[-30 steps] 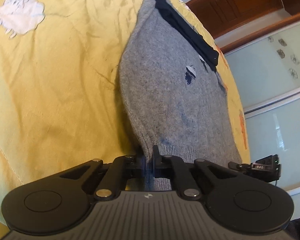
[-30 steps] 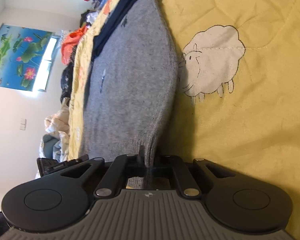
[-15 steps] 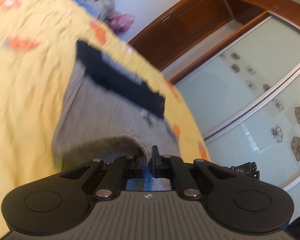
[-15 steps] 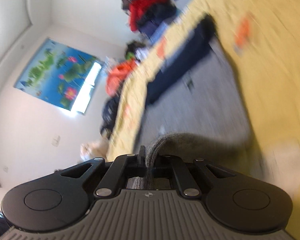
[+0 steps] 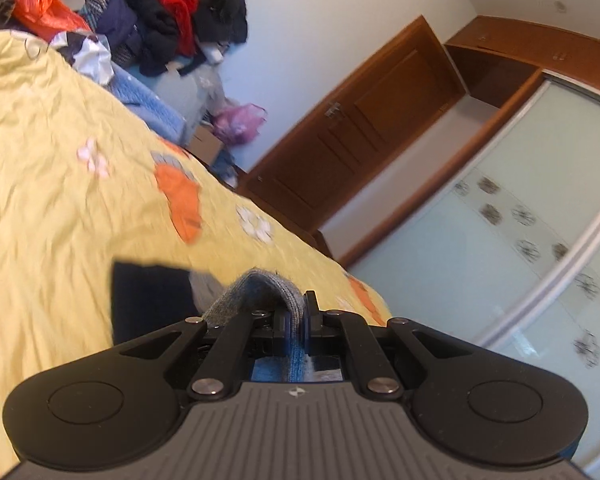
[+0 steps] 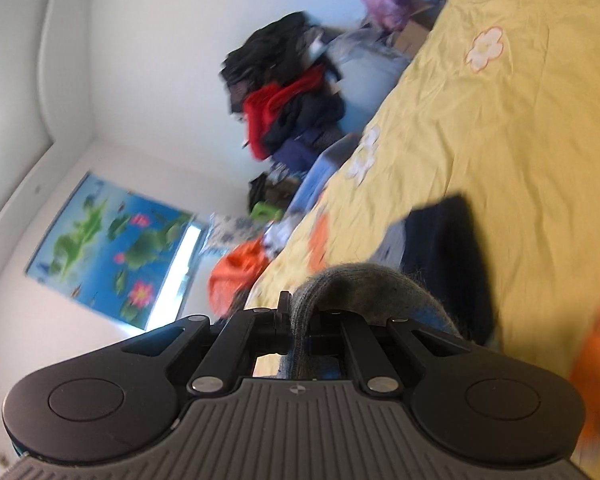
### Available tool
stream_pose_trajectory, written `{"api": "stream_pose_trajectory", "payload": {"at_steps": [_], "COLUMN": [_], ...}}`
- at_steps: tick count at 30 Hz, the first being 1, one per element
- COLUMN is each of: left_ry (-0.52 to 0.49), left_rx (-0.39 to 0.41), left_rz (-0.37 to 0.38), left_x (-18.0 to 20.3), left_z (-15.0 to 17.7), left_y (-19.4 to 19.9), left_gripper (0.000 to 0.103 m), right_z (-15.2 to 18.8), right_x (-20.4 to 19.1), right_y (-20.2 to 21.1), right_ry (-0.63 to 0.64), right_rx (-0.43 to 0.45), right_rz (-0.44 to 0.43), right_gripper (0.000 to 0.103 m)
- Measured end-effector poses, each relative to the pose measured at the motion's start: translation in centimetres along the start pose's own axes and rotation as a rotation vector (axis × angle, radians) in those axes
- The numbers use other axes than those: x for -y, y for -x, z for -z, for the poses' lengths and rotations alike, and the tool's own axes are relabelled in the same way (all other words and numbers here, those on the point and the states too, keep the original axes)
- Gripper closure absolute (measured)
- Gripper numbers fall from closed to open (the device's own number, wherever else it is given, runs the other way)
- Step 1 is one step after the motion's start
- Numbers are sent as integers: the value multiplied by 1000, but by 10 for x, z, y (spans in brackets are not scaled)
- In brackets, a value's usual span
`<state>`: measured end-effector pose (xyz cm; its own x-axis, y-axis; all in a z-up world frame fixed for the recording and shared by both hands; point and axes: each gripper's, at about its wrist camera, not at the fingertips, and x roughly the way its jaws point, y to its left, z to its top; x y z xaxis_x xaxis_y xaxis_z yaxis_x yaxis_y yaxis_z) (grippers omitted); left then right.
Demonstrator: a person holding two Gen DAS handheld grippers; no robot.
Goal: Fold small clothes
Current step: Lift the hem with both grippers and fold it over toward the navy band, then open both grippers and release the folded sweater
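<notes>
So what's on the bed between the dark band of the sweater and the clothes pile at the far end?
Only bare yellow quilt with printed flowers lies between the dark band and the clothes pile; both wrist views show it.

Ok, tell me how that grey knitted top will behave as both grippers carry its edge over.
Probably floppy: the grey knitted top arches limply over the shut left gripper and the shut right gripper. It looks unlikely to slip, since the fuzzy knit is pinched between the pads. It will likely drag rather than slide on the wrinkled yellow bedcover.
</notes>
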<state>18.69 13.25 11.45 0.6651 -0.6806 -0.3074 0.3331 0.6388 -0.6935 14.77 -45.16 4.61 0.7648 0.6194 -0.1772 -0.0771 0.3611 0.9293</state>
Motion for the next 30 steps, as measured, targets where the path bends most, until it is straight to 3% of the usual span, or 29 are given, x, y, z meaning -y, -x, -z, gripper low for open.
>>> {"api": "stream_pose_trajectory", "payload": {"at_steps": [3, 7, 8, 11, 12, 13, 15, 16, 17, 19, 22, 26, 30], "left_ry": [3, 18, 25, 136, 181, 200, 171, 144, 119, 72, 84, 115, 260], "left_rx": [11, -12, -15, -58, -46, -22, 13, 31, 57, 91, 35, -27, -62], "left_rz": [-48, -185, -239, -307, -303, -291, -291, -304, -319, -319, -270, -310, -320], "left_x": [-17, -54, -62, -88, -93, -93, -85, -77, -68, -51, -35, -37, -59], "left_z": [-19, -28, -27, -22, -18, -14, -7, -2, 3, 18, 44, 82, 111], "left_y": [-31, -76, -85, -99, -93, -85, -64, -51, -36, -7, 25, 42, 48], "left_gripper": [97, 97, 96, 93, 92, 83, 46, 15, 7, 7, 7, 7, 7], "right_z": [-26, -41, -42, -35, -31, -28, -21, -16, -11, 5, 37, 75, 106], "right_x": [17, 44, 51, 62, 62, 59, 48, 39, 30, 12, 1, 18, 23], "right_y": [-28, -64, -72, -83, -80, -74, -57, -46, -33, -7, 27, 51, 52], "right_ry": [-16, -47, -62, -76, -71, -59, 5, 66, 133, 257, 347, 257, 214], "right_rx": [17, 13, 6, 31, 55, 72, 90, 105, 119, 116, 31, -84, -127], "right_rz": [49, 124, 146, 238, 234, 221, 235, 262, 293, 348, 400, 415, 394], "right_gripper": [88, 85, 79, 37, 35, 35, 35, 35, 35, 34, 26, 26, 26]}}
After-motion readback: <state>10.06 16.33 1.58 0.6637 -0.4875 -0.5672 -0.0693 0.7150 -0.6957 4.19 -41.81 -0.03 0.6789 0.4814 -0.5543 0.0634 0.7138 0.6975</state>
